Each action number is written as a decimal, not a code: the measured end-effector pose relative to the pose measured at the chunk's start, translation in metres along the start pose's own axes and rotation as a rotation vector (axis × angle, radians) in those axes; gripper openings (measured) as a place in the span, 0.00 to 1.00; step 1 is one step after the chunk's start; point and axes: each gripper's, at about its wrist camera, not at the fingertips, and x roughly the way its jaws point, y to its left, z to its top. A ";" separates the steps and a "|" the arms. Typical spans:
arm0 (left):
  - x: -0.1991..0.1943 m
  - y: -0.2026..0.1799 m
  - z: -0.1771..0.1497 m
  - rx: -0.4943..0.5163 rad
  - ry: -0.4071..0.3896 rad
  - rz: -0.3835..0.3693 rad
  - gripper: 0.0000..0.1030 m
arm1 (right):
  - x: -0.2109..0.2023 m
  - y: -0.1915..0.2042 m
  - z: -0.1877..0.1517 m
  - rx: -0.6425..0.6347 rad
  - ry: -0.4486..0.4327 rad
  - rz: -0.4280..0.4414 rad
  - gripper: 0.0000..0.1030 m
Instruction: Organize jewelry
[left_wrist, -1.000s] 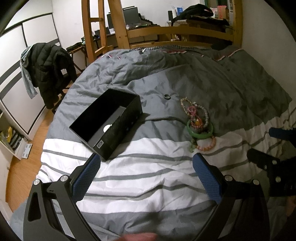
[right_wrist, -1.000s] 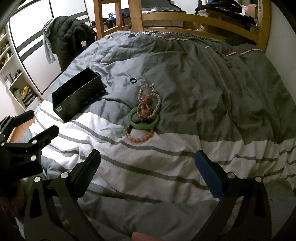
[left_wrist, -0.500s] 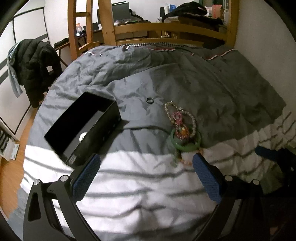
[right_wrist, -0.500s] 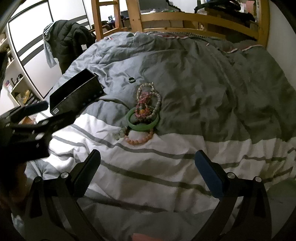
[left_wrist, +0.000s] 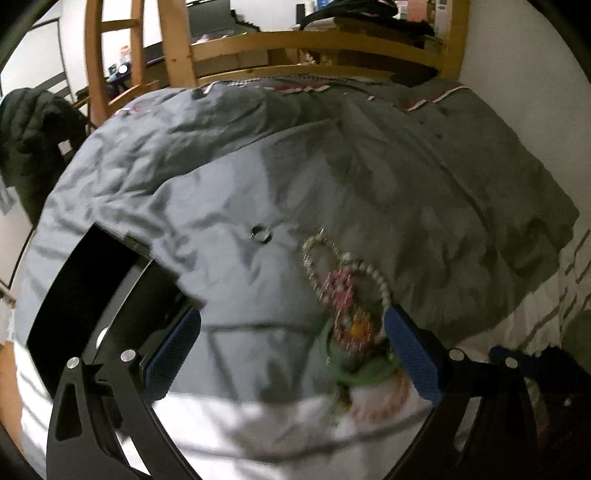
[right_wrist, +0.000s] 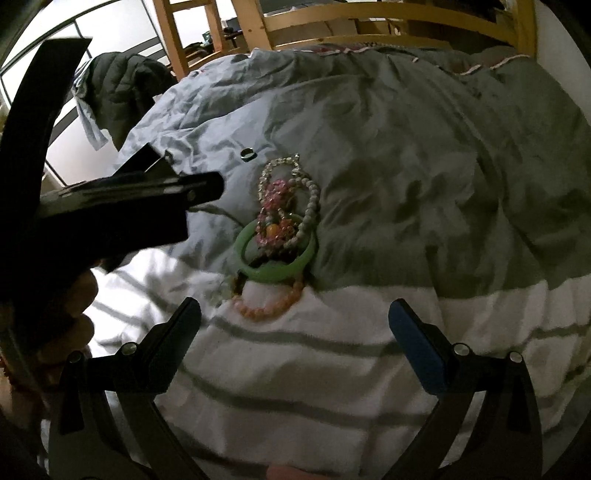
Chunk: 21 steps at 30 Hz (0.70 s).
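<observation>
Jewelry (right_wrist: 281, 229) lies in a heap on your grey-and-white striped duvet (right_wrist: 424, 155), its long axis running from the orange bead bracelet (right_wrist: 269, 304) nearest you, through the green bangle (right_wrist: 277, 254), away to the pearl strands (right_wrist: 291, 177). Your left gripper (left_wrist: 291, 354) is spread wide, its right finger beside the heap, the black box (left_wrist: 92, 295) at its left. Your right gripper (right_wrist: 295, 328), also spread wide, holds nothing, with bare duvet to the right; a small ring (right_wrist: 248, 153) sits apart beyond the heap.

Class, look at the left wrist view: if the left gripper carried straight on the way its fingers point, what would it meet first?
Probably the grey duvet, just left of the jewelry pile and short of the small ring. The left gripper is open and empty. Motion blur leaves depth uncertain.
</observation>
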 end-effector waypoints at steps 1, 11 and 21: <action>0.006 -0.002 0.004 0.007 -0.001 -0.002 0.96 | 0.007 -0.001 0.004 0.006 0.002 0.004 0.97; 0.060 0.013 0.031 0.020 -0.029 -0.012 0.96 | 0.058 0.003 0.017 -0.042 0.023 0.014 0.97; 0.109 0.022 0.033 0.016 0.072 -0.049 0.51 | 0.074 0.013 0.010 -0.115 0.019 -0.024 0.81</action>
